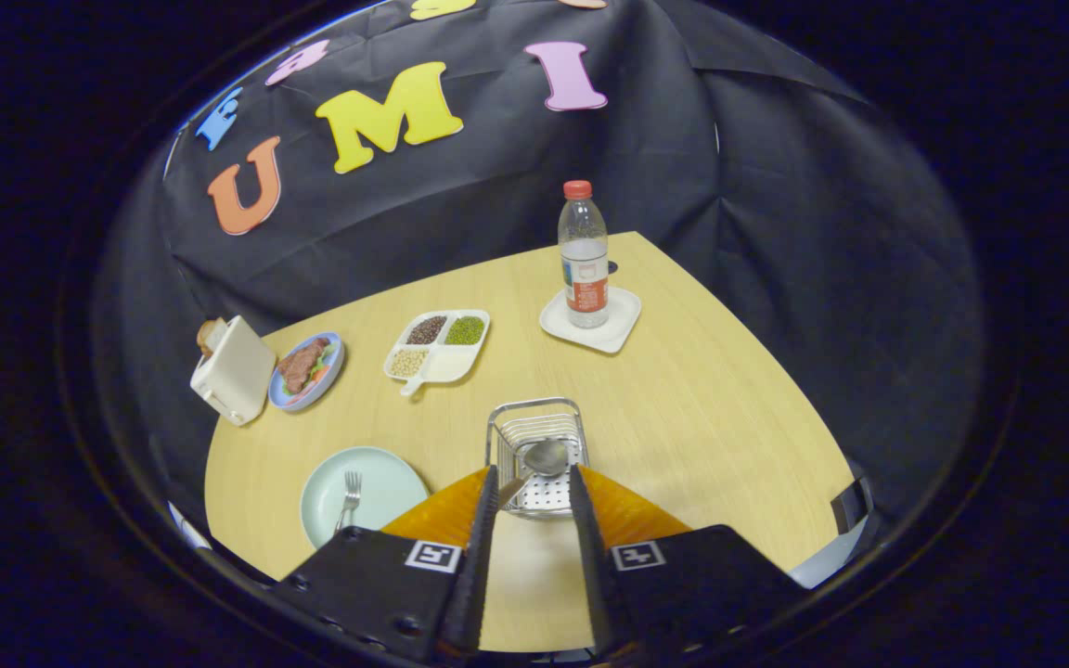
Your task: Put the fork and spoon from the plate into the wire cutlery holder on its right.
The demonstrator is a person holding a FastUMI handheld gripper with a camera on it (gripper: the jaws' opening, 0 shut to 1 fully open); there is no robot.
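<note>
**Supervisor:** Report the state of the jaws.

**Operator:** I see the gripper (534, 482) with its jaws set moderately apart and a clear gap between them. The spoon (542, 458) sits in that gap at the fingertips, bowl forward, handle running back toward the left finger. I cannot tell whether both fingers press on it, or whether it already rests in the holder.

**Supervisor:** Location of the holder?

**Operator:** The wire cutlery holder (537, 436) stands upright on the surface (701, 417), directly ahead of the fingertips. The spoon bowl lies within its open top. The holder's perforated base shows between the fingers.

**Supervisor:** And the fork?

**Operator:** The fork (350, 496) lies on the pale green plate (386, 478), tines pointing away from me. The plate sits left of the holder, just beside the left finger.

**Supervisor:** Other items, moving outward.

**Operator:** Beyond the holder I see a white divided tray (446, 366) holding dark, green and pale grains in separate compartments. Left of it is a blue-rimmed plate of food (308, 369), and touching or just beside that, a white toaster (231, 373) with bread showing at its top. Farther back and to the right, a water bottle (583, 255) with a red cap stands upright on a white square coaster (613, 329).
</note>
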